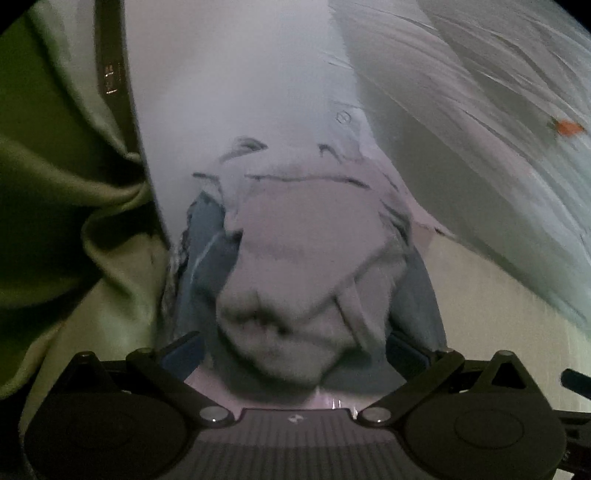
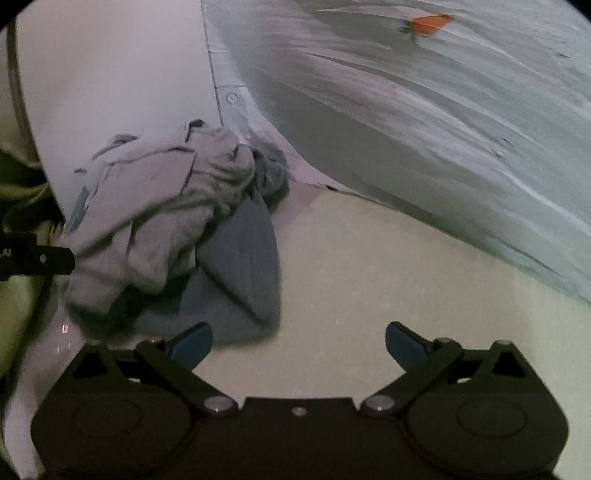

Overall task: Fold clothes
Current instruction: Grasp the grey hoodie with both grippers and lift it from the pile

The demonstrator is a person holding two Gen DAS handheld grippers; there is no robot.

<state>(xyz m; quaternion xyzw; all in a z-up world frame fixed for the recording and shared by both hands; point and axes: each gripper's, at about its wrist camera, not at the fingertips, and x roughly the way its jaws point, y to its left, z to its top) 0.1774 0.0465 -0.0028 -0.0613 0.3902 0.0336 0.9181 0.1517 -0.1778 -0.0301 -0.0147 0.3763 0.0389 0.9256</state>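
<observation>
A crumpled grey garment point(image 2: 159, 206) lies on top of a blue-grey garment point(image 2: 236, 266) in a heap in the far left corner of the pale table point(image 2: 369, 280). In the left wrist view the grey garment point(image 1: 303, 266) fills the middle, with the blue-grey garment point(image 1: 207, 254) showing beside it. My left gripper point(image 1: 295, 350) is open, its blue fingertips on either side of the heap's near end, very close to it. My right gripper point(image 2: 299, 347) is open and empty over bare table, just right of the heap's near edge.
A white wall panel point(image 2: 110, 74) stands behind the heap. A wrinkled pale sheet point(image 2: 443, 129) with an orange patch point(image 2: 428, 24) hangs at the right. Green fabric point(image 1: 55, 184) drapes at the left. The left gripper's dark body point(image 2: 33, 254) shows at the left edge.
</observation>
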